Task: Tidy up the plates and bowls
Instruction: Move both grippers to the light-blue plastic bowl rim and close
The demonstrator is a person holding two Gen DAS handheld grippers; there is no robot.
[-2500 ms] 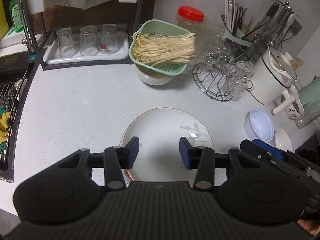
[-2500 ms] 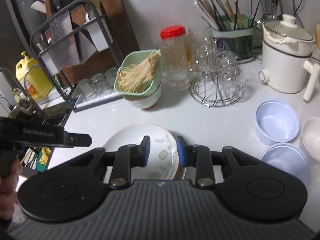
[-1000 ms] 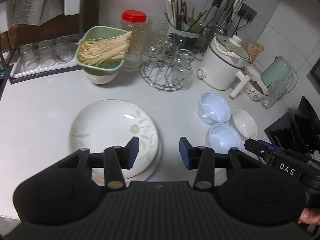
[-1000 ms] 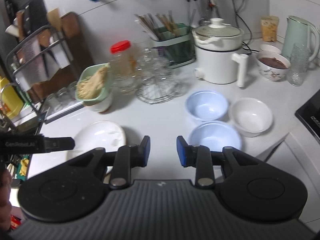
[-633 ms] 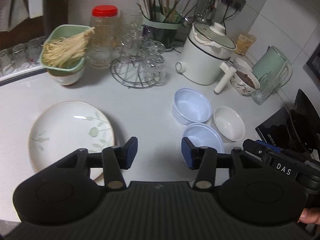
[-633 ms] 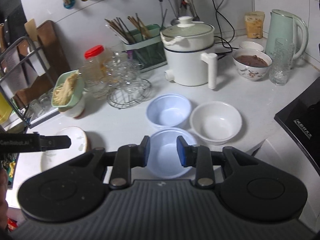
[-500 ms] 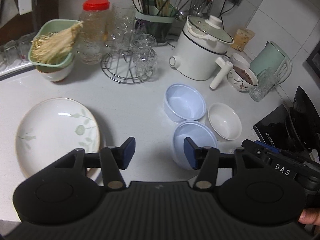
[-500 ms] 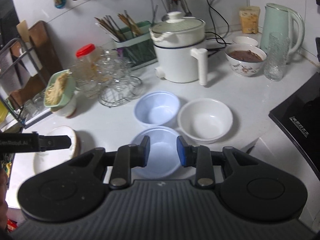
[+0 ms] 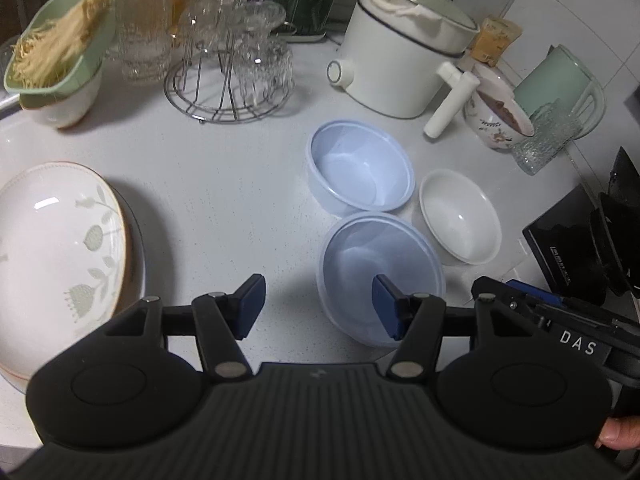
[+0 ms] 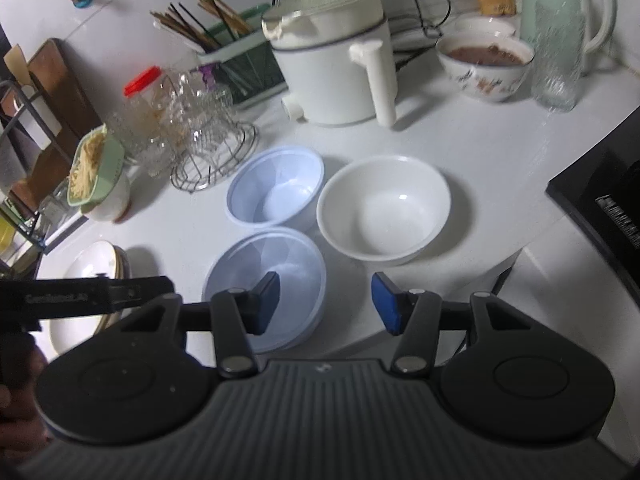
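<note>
Countertop point(image 9: 224, 200), white and speckled, meets tiled wall point(image 9: 560, 8) behind.

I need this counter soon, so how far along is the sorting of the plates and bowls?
Done: the floral plates sit stacked at the left. In hand: nothing is held; both grippers hover at the near blue bowl, the left gripper open and the right gripper with its jaws opening. Left: that bowl, the far blue bowl and the white bowl stand separately, unstacked.
</note>
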